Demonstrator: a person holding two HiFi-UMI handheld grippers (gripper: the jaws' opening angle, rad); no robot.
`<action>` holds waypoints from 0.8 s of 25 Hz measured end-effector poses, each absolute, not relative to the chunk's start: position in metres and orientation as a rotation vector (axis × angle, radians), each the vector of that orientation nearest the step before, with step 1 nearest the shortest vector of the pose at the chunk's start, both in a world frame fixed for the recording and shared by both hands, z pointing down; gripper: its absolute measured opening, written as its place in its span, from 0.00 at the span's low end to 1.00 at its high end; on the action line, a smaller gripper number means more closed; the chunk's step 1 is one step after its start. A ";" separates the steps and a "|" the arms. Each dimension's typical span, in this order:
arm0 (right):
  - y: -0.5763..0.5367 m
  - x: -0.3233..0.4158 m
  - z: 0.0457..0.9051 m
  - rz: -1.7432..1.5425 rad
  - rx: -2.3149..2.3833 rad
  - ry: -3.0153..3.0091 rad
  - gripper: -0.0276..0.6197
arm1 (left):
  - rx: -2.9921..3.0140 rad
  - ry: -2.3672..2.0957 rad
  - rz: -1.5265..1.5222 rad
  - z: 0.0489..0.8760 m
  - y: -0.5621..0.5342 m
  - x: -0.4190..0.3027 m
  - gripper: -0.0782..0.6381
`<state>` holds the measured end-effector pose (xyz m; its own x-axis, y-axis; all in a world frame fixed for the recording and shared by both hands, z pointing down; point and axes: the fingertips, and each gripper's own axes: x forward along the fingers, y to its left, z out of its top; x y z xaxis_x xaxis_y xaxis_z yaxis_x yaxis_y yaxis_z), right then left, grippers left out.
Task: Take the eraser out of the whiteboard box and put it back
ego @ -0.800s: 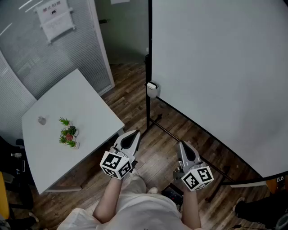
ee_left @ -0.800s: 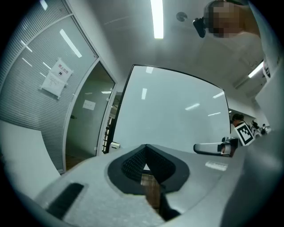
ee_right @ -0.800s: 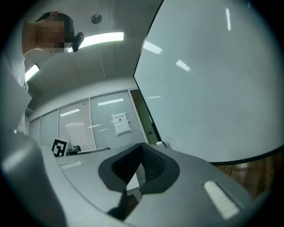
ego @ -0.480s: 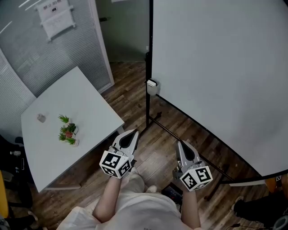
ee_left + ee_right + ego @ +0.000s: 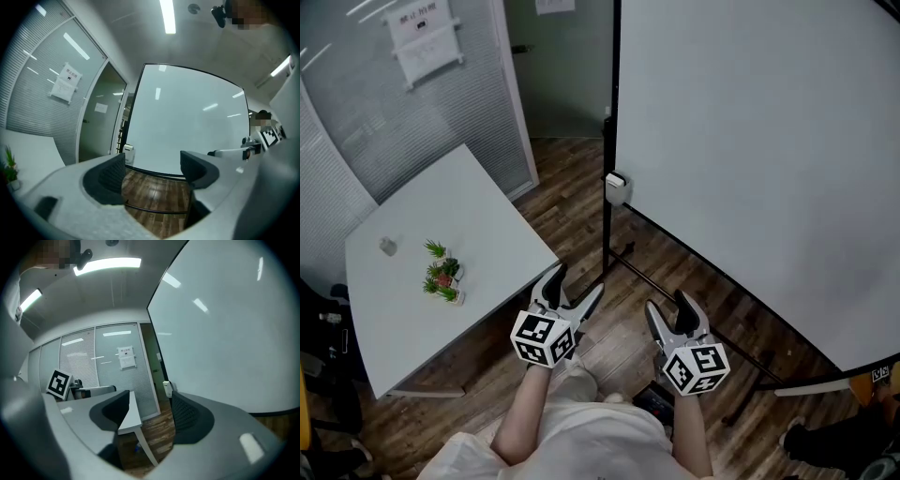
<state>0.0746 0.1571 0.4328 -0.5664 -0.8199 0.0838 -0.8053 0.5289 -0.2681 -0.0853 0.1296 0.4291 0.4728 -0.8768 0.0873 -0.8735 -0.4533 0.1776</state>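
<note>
Standing well back from the whiteboard (image 5: pixel 750 141), the person holds both tools level over the wooden floor (image 5: pixel 572 197). The left gripper (image 5: pixel 574 285) has its fingers spread wide with nothing between them; its own view shows only floor and the board's lower edge through the gap. The right gripper (image 5: pixel 667 305) is likewise wide apart and empty, with a corner of the table (image 5: pixel 459 225) showing between its pads. The box (image 5: pixel 618 187) is a small pale holder fixed to the black pole (image 5: pixel 606 239) at the board's left edge, well apart from both grippers. The eraser is presumably inside it; a dark patch at the box's top may be it, but that is too small to tell. Nothing of the task looks begun yet.

The risks lie in the approach. The box is small and sits tight against the pole and the board, so a wide-spread jaw coming in off line could knock the pole or scrape the board instead of straddling the eraser. Gripping too little of the eraser could let it slip and drop to the floor. The stand's low bar (image 5: pixel 630 270) runs across the floor between the person and the board, and a step forward with eyes on the box could catch a foot on it. The table with its little plant (image 5: pixel 441 278) stands near on the left, where an elbow could bump it.
</note>
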 end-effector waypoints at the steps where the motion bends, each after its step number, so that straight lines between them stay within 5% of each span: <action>1: 0.159 0.074 0.430 -0.419 -1.428 2.698 0.48 | 2.530 -1.528 -0.017 0.428 0.131 -0.084 0.61; 20: 0.100 0.085 0.437 -0.461 -1.410 2.708 0.46 | 2.521 -1.539 0.003 0.434 0.070 -0.073 0.61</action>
<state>0.0850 0.0998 0.4369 -0.5820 -0.8083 0.0891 -0.7922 0.5388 -0.2865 -0.0728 0.0697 0.4339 0.4617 -0.8815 0.0995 -0.8819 -0.4440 0.1586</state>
